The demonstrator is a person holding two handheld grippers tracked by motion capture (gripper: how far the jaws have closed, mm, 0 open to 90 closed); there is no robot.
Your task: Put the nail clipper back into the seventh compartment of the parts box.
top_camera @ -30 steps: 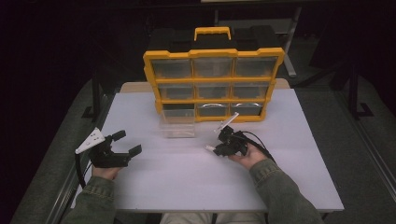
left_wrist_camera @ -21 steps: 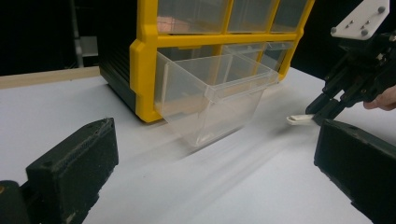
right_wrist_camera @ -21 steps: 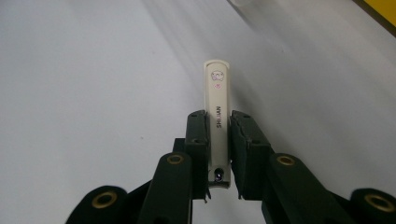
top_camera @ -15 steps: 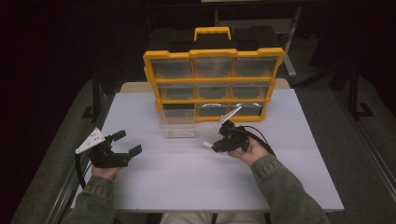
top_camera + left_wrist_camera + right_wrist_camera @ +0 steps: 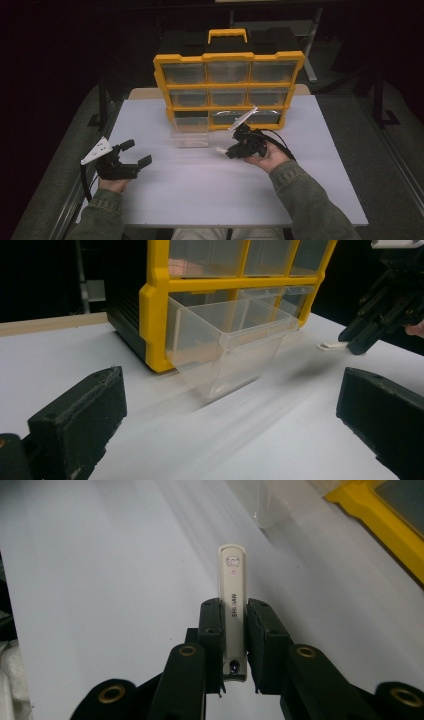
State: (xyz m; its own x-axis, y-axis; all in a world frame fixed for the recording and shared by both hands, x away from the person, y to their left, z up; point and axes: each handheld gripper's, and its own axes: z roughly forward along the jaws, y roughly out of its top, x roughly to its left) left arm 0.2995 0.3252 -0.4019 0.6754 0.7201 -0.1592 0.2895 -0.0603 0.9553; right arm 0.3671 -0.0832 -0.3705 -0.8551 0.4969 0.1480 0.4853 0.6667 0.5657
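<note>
A white table in a dark room

The white tabletop [image 5: 200, 200] is brightly lit, while the room around it lies almost black. A pale wooden strip [image 5: 142, 93] runs along its far edge. Grey floor [image 5: 380, 150] shows on the right and left, with dark metal frame legs [image 5: 378, 95] standing beyond the far corners, dimly seen.

The slim white nail clipper [image 5: 233, 611] sat clamped between the right gripper [image 5: 231, 150] pads, gripped near its rear end (printed lettering ran along its top), its rounded tip jutting forward, clear above the white table [image 5: 200, 195].
</note>
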